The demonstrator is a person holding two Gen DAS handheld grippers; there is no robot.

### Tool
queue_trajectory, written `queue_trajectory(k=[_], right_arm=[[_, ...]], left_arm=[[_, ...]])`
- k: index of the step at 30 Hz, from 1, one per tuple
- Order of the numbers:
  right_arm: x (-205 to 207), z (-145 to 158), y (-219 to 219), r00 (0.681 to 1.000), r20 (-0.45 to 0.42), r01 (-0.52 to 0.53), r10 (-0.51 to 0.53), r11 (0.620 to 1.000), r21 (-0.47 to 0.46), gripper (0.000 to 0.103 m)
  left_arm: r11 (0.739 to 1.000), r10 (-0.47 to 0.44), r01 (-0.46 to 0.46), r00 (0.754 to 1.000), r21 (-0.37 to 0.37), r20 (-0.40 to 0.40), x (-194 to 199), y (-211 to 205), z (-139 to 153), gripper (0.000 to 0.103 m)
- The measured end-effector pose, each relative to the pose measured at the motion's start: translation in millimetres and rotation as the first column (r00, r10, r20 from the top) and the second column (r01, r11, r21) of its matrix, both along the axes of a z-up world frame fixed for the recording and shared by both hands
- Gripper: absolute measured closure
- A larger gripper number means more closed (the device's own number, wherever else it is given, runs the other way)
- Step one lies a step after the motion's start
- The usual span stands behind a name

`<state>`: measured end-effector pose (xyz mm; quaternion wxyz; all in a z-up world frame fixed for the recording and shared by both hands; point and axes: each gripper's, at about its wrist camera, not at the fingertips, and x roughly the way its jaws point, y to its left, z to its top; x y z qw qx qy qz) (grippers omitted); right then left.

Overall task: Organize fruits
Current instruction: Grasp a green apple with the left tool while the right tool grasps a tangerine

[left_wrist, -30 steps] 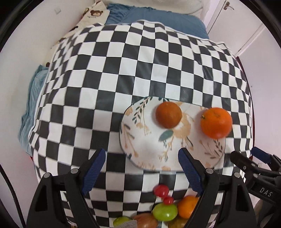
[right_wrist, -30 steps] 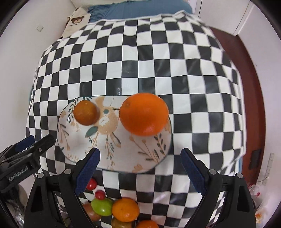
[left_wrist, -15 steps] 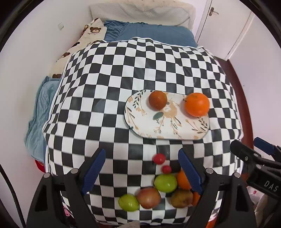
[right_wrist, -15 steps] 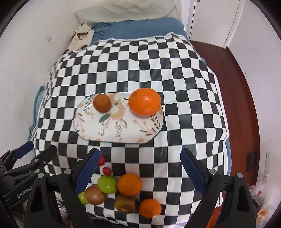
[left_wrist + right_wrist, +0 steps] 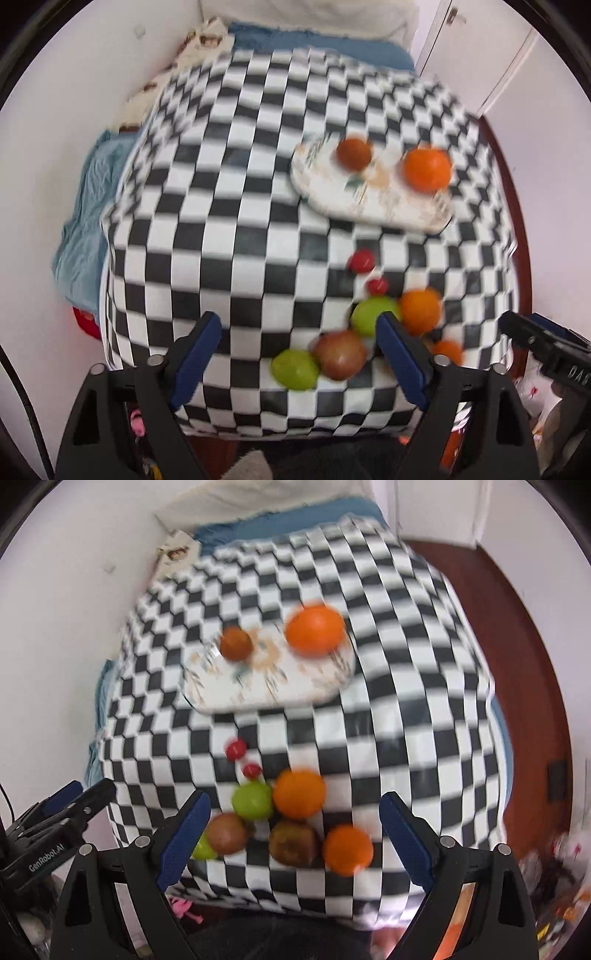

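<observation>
Both our tools sit wide and empty: left tool (image 5: 297, 350) has just been opening with nothing between its jaws, right tool (image 5: 295, 834) hangs over the loose fruit pile (image 5: 291, 819) at the desk's (image 5: 388, 664) near edge. Plate (image 5: 295, 686) holds one orange (image 5: 316, 629) and one brown fruit (image 5: 235, 643), well apart.

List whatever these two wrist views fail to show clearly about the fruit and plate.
- Plate pattern: smeared by motion blur in both views.
- Green fruit: right wrist view, mostly hidden behind the right gripper's finger.
- Small orange: left wrist view, partly hidden behind the left gripper's finger.
- Brown fruits' kind: too blurred to tell.
</observation>
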<state>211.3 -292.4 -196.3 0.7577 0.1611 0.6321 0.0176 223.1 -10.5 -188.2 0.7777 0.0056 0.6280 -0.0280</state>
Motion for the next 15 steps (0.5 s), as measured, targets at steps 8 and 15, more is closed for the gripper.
queue_trajectory(k=[8, 15], right_arm=[[-33, -98, -24, 0.965, -0.231, 0.155, -0.126, 0.981, 0.112, 0.008], [-55, -138, -38, 0.924, -0.298, 0.305, -0.239, 0.932, 0.198, 0.008]], left_arm=[[0.979, 0.155, -0.185, 0.948, -0.084, -0.277, -19, 41, -96, 0.008], [0.800, 0.373, -0.533, 0.802, -0.276, -0.467, -32, 85, -154, 0.016]])
